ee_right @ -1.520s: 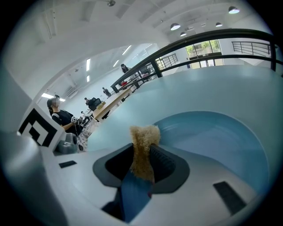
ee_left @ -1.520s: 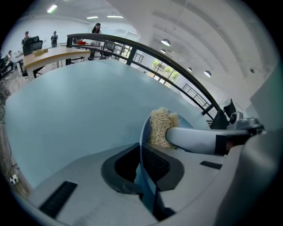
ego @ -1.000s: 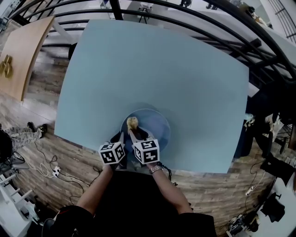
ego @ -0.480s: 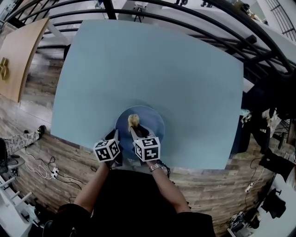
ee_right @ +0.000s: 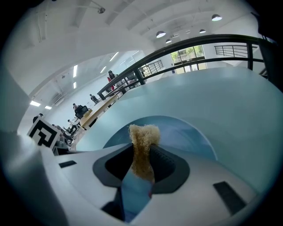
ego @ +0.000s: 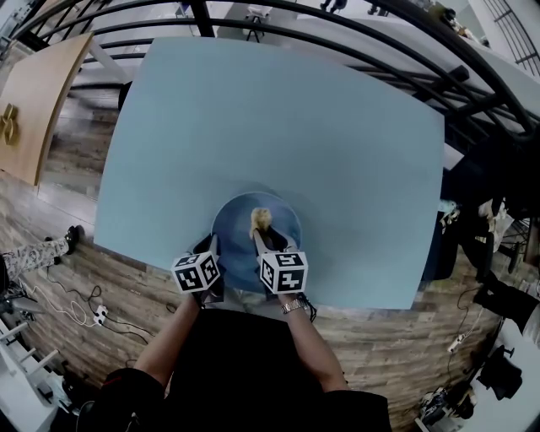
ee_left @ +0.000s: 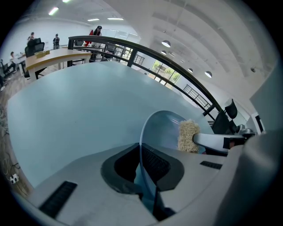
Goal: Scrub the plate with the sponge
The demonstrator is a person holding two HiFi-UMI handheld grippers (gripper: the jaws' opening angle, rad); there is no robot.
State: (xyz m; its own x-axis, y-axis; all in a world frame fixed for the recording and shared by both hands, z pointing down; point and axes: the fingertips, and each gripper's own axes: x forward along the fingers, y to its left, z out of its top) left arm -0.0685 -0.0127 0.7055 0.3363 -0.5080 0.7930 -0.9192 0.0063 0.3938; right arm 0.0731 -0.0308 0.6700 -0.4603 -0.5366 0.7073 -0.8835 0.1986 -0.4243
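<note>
The big pale blue table (ego: 278, 126) fills most of the head view, and the round blue plate (ego: 234, 221) sits low in the middle of the frame, close to the table's near edge, right in front of the person. The left gripper (ego: 212, 247) comes in from the lower left and has its jaws clamped on the plate's near-left rim; in the left gripper view you can see the thin rim (ee_left: 142, 148) running straight down between the two dark pads, pinched there. The right gripper (ego: 261, 231) reaches over the plate from the lower right with its jaws closed tight on the sponge (ego: 261, 218), a frizzy tan wad. In the right gripper view the sponge (ee_right: 142, 148) stands squeezed between the pads, its fluffy tip poking out past them over the plate's blue face (ee_right: 188, 132). From the left gripper view, the sponge (ee_left: 188, 136) shows at the right of the frame, on the end of the right gripper's pale jaw (ee_left: 216, 142), and it looks pressed against the plate's inner face, around its middle. The two marker cubes sit side by side at the bottom centre of the head view, near each other but apart. A wooden floor (ego: 126, 312) lies below the table, and a black railing (ego: 337, 25) curves across the top of the frame.
</note>
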